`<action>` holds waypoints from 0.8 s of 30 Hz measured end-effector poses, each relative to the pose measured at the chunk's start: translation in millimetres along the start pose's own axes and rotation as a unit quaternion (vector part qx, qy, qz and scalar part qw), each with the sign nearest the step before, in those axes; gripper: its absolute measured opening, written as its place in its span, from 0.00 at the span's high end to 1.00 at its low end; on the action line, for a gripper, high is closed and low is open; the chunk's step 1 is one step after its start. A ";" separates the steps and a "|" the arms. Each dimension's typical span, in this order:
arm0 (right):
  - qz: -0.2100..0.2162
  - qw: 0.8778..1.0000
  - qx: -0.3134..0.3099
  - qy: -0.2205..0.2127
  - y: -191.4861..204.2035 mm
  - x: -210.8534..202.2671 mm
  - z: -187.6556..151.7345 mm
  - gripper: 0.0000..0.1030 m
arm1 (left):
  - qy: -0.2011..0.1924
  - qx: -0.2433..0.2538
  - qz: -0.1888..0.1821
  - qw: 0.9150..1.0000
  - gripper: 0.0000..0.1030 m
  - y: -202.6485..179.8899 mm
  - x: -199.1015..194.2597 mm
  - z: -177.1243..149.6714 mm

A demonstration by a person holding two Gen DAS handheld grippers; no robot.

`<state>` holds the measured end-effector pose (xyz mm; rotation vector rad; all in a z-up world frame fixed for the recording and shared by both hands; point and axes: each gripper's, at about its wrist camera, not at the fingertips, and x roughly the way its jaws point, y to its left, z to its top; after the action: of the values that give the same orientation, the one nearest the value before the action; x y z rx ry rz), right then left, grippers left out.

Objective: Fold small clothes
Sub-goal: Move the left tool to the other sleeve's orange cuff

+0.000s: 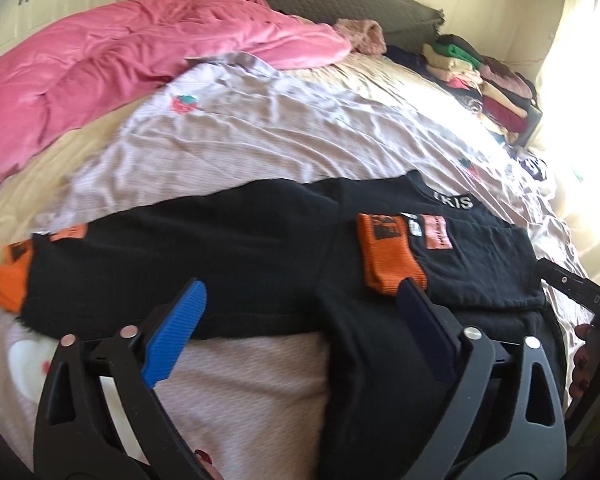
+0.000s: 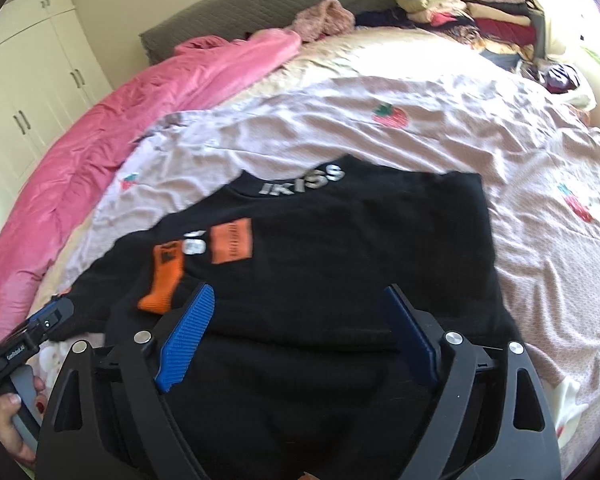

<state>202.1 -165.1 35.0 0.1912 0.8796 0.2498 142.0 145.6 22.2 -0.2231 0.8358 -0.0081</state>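
In the left wrist view a pink quilt fills the upper left of the frame. The black sweater lies spread across the middle on the bed, one orange cuff folded onto its chest. The left tool stands wide at bottom centre, nothing gripped. In the right wrist view the right tool likewise gapes empty over the sweater.
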 end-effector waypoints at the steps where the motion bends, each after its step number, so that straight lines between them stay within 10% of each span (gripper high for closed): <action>1: 0.003 1.000 -0.004 -0.002 6.4 -1.5 -0.2 0.15 | -0.001 -0.003 0.004 1.000 0.12 4.8 -2.9 -0.3; 24: 0.065 0.992 -0.104 -0.020 110.6 -12.6 14.3 0.12 | -0.022 -0.118 0.081 0.989 0.09 117.4 -41.1 -8.1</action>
<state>190.4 -64.2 82.6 0.0591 0.7961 0.4553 99.0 262.6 23.7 -0.3773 0.8083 0.2479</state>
